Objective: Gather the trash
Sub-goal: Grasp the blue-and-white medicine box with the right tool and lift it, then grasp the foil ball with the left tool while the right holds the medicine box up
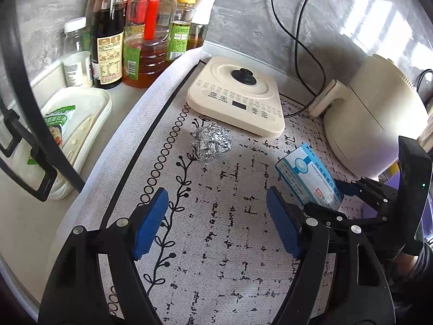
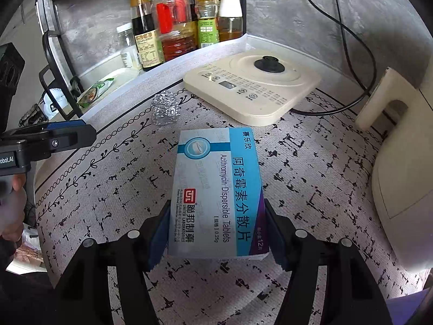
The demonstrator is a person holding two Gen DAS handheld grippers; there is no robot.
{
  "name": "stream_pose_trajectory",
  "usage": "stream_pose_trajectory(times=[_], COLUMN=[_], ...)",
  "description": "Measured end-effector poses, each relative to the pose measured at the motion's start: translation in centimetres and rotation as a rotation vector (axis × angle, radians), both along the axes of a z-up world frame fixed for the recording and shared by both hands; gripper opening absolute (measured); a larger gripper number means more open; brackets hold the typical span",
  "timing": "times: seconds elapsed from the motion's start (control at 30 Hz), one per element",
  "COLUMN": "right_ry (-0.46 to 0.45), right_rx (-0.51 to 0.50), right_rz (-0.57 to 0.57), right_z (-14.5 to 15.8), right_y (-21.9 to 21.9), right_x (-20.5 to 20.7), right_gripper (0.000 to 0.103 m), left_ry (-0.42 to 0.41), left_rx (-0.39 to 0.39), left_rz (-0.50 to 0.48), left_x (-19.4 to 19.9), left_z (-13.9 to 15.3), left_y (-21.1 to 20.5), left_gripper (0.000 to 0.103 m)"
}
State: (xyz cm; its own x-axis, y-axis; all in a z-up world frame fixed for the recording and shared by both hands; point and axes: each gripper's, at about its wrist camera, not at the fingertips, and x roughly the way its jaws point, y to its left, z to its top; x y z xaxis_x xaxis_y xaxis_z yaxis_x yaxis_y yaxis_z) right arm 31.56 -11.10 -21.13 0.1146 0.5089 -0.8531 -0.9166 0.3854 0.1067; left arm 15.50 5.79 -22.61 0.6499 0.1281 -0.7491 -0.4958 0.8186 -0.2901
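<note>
Trash remained uncollected: right gripper [image 2: 217, 234] clamped the medicine box [image 2: 216, 189]; left gripper [image 1: 216, 224] gaped wide, foil ball [image 1: 212, 142] lying mid-mat [image 1: 216, 270].

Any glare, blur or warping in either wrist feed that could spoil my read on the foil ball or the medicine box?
Left wrist view: window glare washes the wall top right; foil ball sharp, glinting. Right wrist view: medicine box print sharp; fisheye bends the mat border in both.
</note>
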Motion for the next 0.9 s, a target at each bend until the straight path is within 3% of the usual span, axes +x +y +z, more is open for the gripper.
stream_pose_trajectory(times=[0.37, 0.63, 0.67, 0.73, 0.9], right_ry=[-0.053, -0.056, -0.056, -0.056, -0.096], right_rx=[0.002, -0.02, -0.023, -0.035, -0.053], right_rz=[-0.201, -0.255, -0.26, -0.267, -0.224], right_z=[1.5, 2.2, 2.2, 2.2, 3.7], right_y=[-2.3, -2.3, -2.2, -2.0, -1.3], right_x=[1.1, 0.5, 0.5, 0.4, -0.3], right_gripper=[0.062, 0.063, 0.063, 0.063, 0.063], left_ry=[-0.001, 0.039, 0.046, 0.085, 0.01], left_rx=[0.017, 0.053, 0.064, 0.083, 0.086], left_rz=[-0.121, -0.162, -0.175, -0.205, -0.2], left_x=[5.5, 8.3, 8.7, 9.5, 8.4], left_z=[-0.7, -2.8, -3.2, -4.0, -2.4], left_y=[1.2, 3.1, 3.1, 3.2, 2.6], left_gripper=[0.073, 0.073, 0.068, 0.049, 0.048])
